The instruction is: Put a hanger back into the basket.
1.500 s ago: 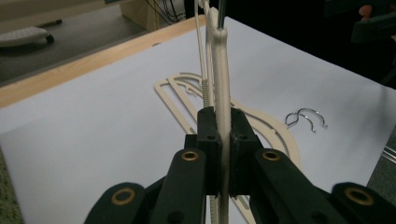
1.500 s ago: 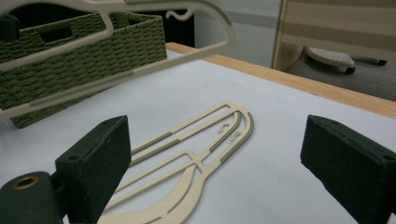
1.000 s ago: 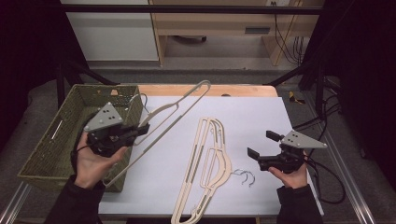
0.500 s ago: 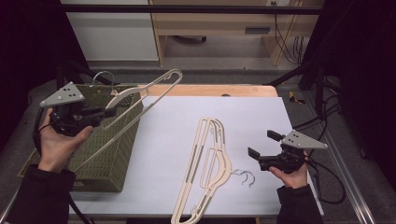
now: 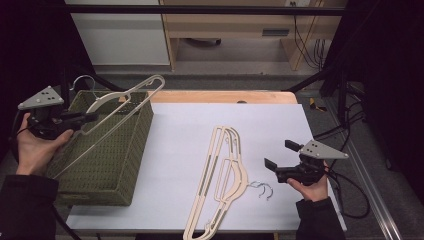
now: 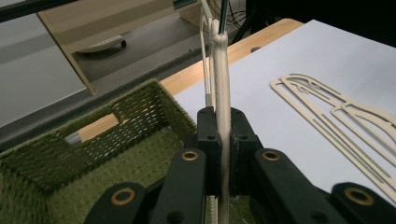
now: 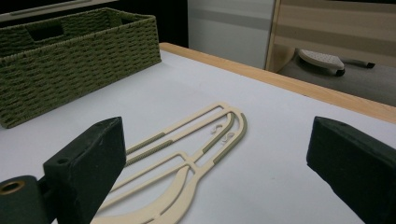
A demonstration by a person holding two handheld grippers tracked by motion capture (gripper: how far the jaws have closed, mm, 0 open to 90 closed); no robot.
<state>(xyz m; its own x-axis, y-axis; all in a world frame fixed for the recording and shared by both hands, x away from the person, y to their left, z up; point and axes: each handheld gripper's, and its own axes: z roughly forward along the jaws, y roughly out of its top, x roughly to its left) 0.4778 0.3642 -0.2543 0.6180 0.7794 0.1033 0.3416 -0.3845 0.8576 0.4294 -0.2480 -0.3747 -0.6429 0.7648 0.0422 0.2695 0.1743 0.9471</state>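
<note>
One cream hanger (image 5: 117,102) hangs over the green basket (image 5: 131,165), pinched in the left gripper (image 5: 85,118), not yet dropped in, while two more hangers (image 5: 222,172) wait on the worktop (image 5: 180,130) before the right gripper (image 5: 274,161), jaws spread and empty.

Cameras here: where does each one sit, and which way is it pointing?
High view: above the person's side, looking forward and down on the table; both forearms and hands show.
Left gripper view: rides the left gripper, looking along jaws shut on a hanger over the basket.
Right gripper view: rides the right gripper, looking between open jaws.
All three share the basket and the table hangers.
</note>
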